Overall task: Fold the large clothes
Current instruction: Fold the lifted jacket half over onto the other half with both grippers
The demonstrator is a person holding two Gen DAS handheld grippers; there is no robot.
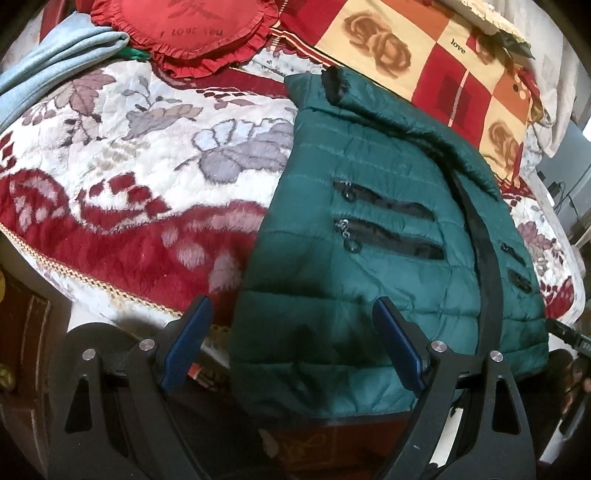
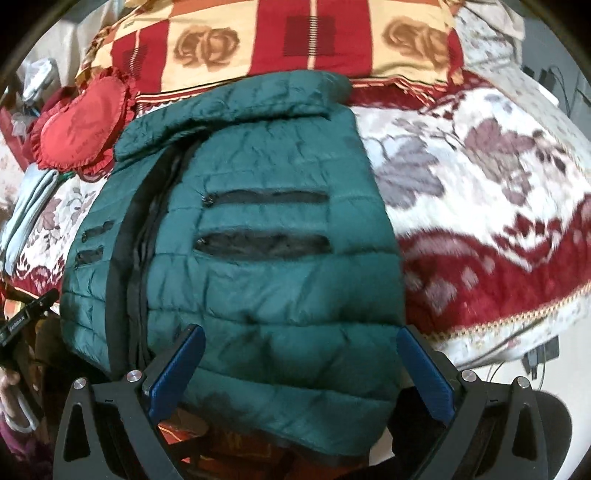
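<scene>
Nearest, both grippers are hanging over the near edge of a bed with their blue-padded fingers spread wide and nothing between them: the left gripper (image 1: 291, 345) is hovering above the hem of a dark green quilted puffer jacket (image 1: 388, 258), its left finger (image 1: 188, 339) sitting over the bed edge beside the garment and its right one over the fabric, while the right gripper (image 2: 301, 371) is bracketing the jacket's (image 2: 266, 280) lower hem without touching it. The jacket is lying flat, front up, on a plush red-and-white floral blanket (image 1: 129, 177), its shiny stitched panels puffing between seams, a black zipper strip (image 1: 487, 258) running down the front and two black zippered pockets (image 1: 388, 225) slanting across each side. A sleeve is lying folded across the top near the collar. Beyond it, a red ruffled heart cushion (image 1: 184, 29) and a checked rose-print pillow (image 1: 406, 44) are resting at the head, and a pale blue cloth (image 1: 51, 62) is bunching at the far left.
</scene>
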